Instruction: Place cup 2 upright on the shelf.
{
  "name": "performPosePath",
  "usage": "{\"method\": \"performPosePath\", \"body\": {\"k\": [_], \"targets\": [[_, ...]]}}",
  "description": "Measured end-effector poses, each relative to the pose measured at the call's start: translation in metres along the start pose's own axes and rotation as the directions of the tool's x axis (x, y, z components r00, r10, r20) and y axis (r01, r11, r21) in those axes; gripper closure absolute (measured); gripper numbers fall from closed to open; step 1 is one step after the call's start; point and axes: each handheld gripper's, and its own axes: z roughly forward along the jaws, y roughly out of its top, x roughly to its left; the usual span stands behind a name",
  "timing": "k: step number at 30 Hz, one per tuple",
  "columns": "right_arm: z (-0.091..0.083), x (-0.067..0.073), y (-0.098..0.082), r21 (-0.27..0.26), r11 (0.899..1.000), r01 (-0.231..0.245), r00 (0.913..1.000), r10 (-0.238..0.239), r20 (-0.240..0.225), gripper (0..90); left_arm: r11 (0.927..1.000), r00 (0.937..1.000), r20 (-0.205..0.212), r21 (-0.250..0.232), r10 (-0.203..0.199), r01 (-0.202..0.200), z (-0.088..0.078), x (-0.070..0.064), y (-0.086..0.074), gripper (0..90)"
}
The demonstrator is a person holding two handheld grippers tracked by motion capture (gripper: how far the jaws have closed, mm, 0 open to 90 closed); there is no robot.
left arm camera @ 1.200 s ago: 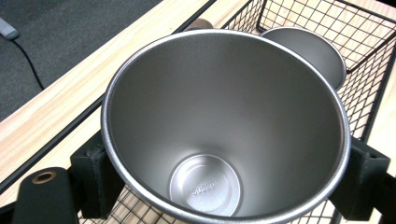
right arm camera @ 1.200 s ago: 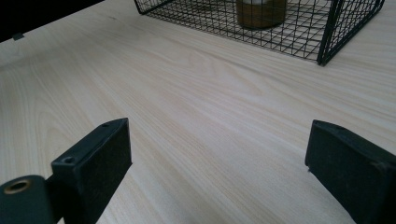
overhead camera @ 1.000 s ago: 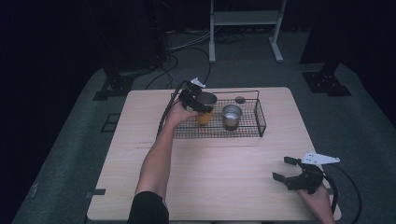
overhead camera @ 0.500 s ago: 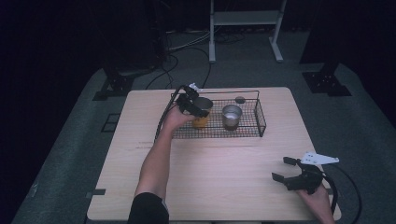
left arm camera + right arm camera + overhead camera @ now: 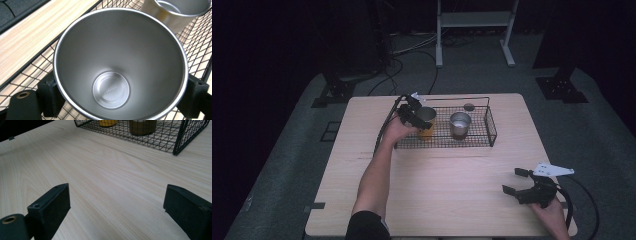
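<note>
A steel cup (image 5: 426, 116) with a yellow-orange lower part stands at the left end of a black wire basket (image 5: 488, 131) on the wooden table. My left gripper (image 5: 413, 114) is shut on it. In the left gripper view the cup's open mouth (image 5: 120, 65) faces me, with a black pad (image 5: 50, 95) pressed against each side of it. A second steel cup (image 5: 460, 123) stands in the basket's middle, apart from the first. My right gripper (image 5: 512, 181) rests open near the table's front right, nothing between its fingers (image 5: 50, 205).
A small round object (image 5: 469, 106) lies by the basket's back rim. The basket's near corner post (image 5: 179, 137) rises ahead of the right gripper. Bare wood (image 5: 447, 180) stretches between basket and front edge. Cables and stand legs lie on the floor beyond the table.
My left gripper has come down and slightly toward the front with the cup, which now sits lower in the basket. The right gripper has stayed put.
</note>
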Motion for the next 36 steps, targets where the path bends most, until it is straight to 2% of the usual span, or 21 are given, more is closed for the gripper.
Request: {"method": "performPosePath", "body": {"k": [11, 20, 36], "targets": [[0.001, 0.001, 0.001, -0.002, 1.0, -0.002, 1.0, 0.002, 0.005, 4.2, 0.9998, 0.9999, 0.006, -0.019, -0.011, 0.011, -0.005, 0.002, -0.011, 13.3], [0.001, 0.001, 0.001, 0.005, 1.0, -0.002, 1.0, 0.002, 0.004, 3.7, 0.9997, 1.0, 0.002, -0.022, 0.005, -0.005, -0.01, -0.002, -0.01, 11.0], [0.001, 0.002, 0.002, 0.004, 1.0, -0.002, 1.0, 0.002, 0.002, 3.0, 0.9976, 0.9998, -0.021, -0.069, 0.004, -0.005, -0.026, -0.001, -0.013, 6.5]]}}
